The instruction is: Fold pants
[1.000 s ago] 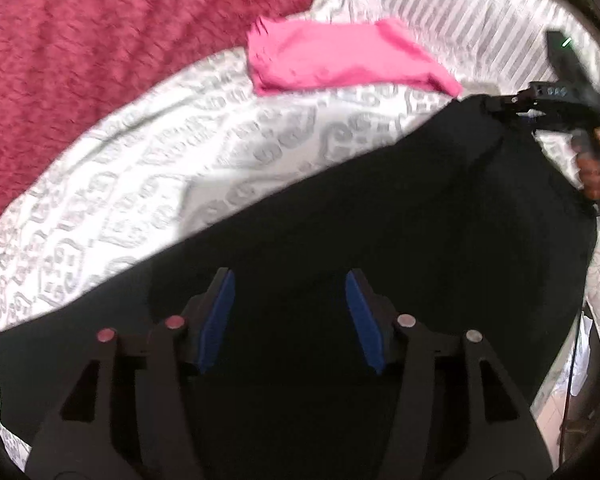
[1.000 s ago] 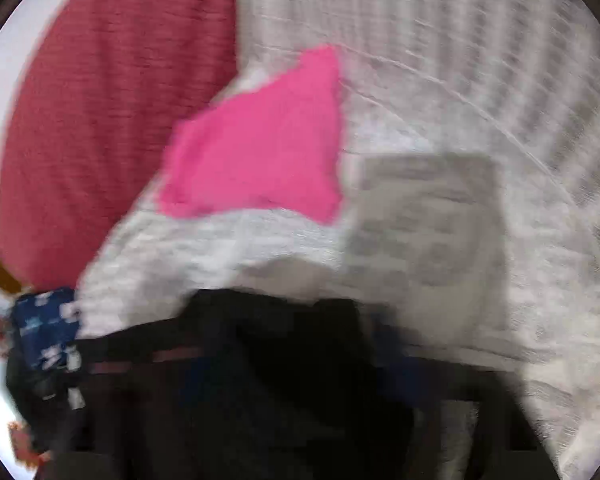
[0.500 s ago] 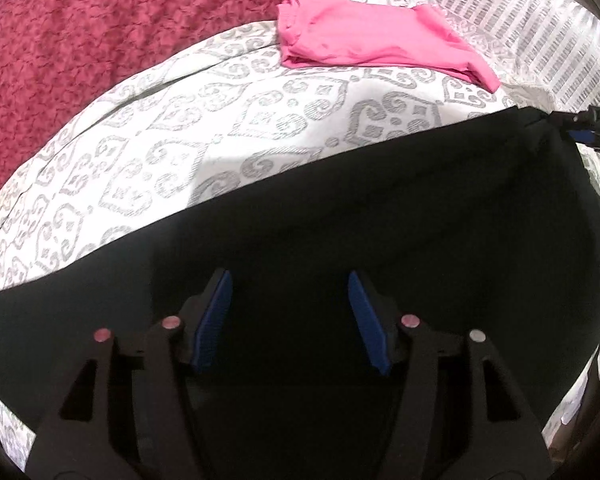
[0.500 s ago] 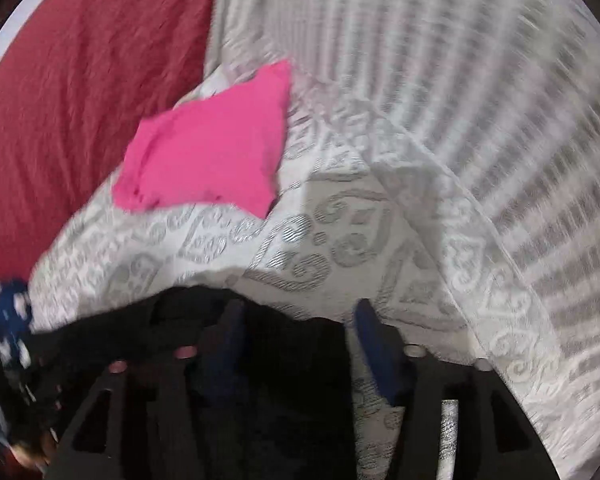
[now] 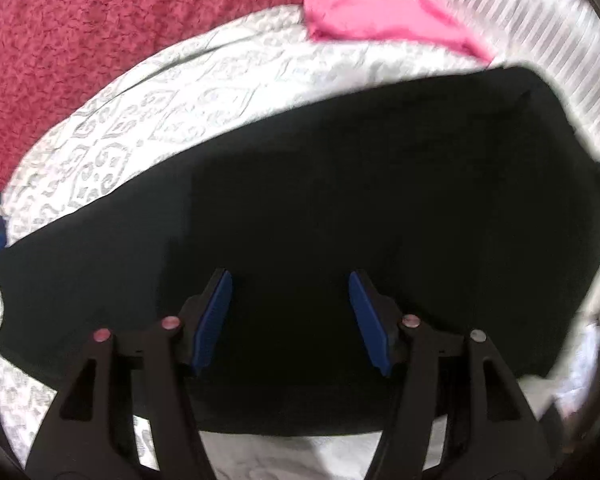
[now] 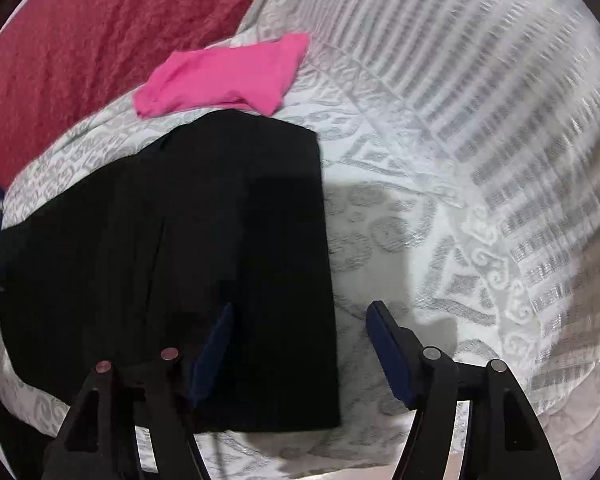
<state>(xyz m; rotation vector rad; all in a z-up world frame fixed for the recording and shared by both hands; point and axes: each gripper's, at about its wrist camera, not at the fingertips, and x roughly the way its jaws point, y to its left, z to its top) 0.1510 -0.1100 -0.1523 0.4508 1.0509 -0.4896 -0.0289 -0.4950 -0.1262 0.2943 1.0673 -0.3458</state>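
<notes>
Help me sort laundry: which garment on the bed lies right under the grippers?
The black pants, spread flat on the white patterned bedspread. The folded pink garment lies beyond them, nearer the red blanket.

Patterned bedspread (image 6: 420, 240), black pants (image 6: 220, 220) flat (folded), pink garment (image 6: 224, 76)

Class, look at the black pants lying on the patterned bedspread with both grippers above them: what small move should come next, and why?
Probably bring the right hand-held gripper, whose jaws are opening with nothing pinched, down onto the straight right edge of the black pants to grip it for another fold. The pants lie flat on the bedspread, and the left hand-held gripper is open above their middle.
</notes>
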